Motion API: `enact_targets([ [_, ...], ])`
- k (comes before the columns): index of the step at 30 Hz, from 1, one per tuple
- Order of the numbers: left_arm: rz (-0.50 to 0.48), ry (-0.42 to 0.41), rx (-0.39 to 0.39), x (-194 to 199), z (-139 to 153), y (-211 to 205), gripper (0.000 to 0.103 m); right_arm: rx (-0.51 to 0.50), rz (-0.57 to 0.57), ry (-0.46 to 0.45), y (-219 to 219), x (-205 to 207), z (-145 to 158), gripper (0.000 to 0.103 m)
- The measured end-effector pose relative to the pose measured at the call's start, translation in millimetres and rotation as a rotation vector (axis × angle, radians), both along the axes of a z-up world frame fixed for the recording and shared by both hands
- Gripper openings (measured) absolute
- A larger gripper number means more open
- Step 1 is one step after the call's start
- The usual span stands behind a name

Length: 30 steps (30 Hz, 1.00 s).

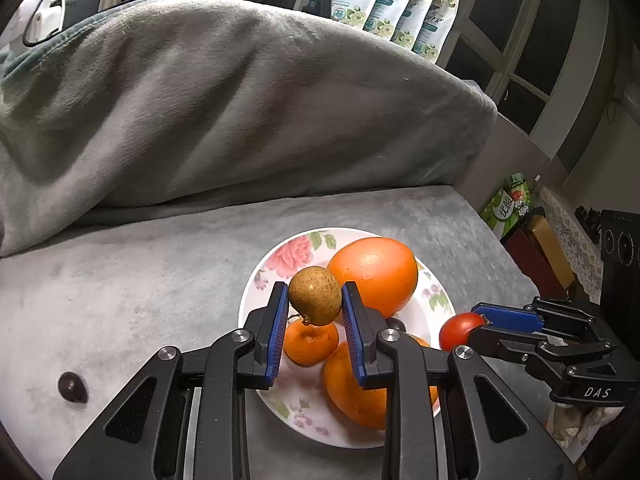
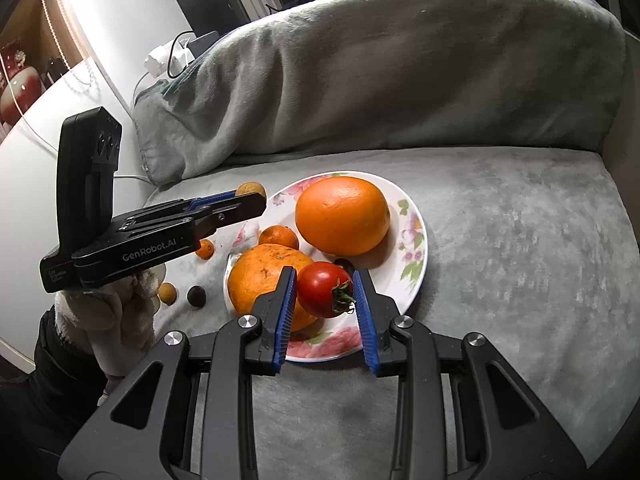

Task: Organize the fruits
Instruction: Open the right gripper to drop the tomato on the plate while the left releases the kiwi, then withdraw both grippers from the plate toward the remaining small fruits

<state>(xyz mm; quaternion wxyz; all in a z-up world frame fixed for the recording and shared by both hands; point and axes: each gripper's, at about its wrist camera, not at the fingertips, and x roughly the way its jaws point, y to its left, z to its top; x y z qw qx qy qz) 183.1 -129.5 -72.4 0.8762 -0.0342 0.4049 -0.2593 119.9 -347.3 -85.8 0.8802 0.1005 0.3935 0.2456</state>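
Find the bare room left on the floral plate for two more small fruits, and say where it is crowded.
On the floral plate, bare patches lie along the right rim beside the big orange and at the far-left rose print. The near-left side is crowded: a second orange, a mandarin and a dark grape. Both tongs hold fruit above it.

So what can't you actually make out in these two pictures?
- Small dark fruit on the plate, right wrist view: mostly hidden behind the tomato; kind unclear.
- Rough-skinned orange, left wrist view: partly covered by the left gripper.
- Brown fruit, right wrist view: mostly hidden behind that gripper's fingers.
- The person's hand, right wrist view: lower left, blurred.
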Motion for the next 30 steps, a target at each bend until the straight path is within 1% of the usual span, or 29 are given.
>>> enact_targets([
  [5,-0.004,-0.003,0.001,0,1,0,0.026,-0.005,0.009,-0.018,3,-2,3,0.030],
  [7,-0.006,-0.004,0.002,-1,1,0,0.032,-0.009,0.014,-0.023,4,-3,4,0.031],
  [8,-0.007,-0.006,0.001,-2,2,0,0.037,-0.011,0.014,-0.023,5,-3,4,0.031],
  [10,-0.011,-0.010,0.000,-3,3,-1,0.042,-0.016,0.019,-0.023,6,-3,4,0.031],
  [11,-0.011,-0.014,0.003,-3,4,-1,0.051,-0.019,0.021,-0.023,7,-3,4,0.031],
  [12,-0.009,-0.021,0.005,-4,5,-1,0.059,-0.021,0.023,-0.025,8,-4,4,0.035],
  [13,-0.007,-0.026,0.004,-5,6,-1,0.060,-0.023,0.024,-0.027,8,-4,4,0.041],
  [14,-0.005,-0.028,0.002,-5,7,0,0.061,-0.023,0.022,-0.031,9,-5,4,0.058],
  [15,-0.003,-0.029,0.000,-5,8,0,0.061,-0.020,0.019,-0.042,9,-7,5,0.072],
  [16,-0.001,-0.029,-0.001,-5,9,0,0.062,-0.018,0.016,-0.054,8,-9,6,0.075],
  [18,0.004,-0.031,0.004,-6,10,1,0.073,-0.023,0.012,-0.069,9,-10,9,0.076],
  [19,0.010,-0.035,0.010,-7,10,0,0.074,-0.029,0.012,-0.072,10,-11,10,0.076],
  [23,0.037,-0.035,0.036,-7,12,0,0.074,-0.051,0.015,-0.087,14,-13,13,0.083],
  [30,0.063,-0.041,0.053,-9,15,1,0.075,-0.060,0.020,-0.103,16,-16,15,0.083],
])
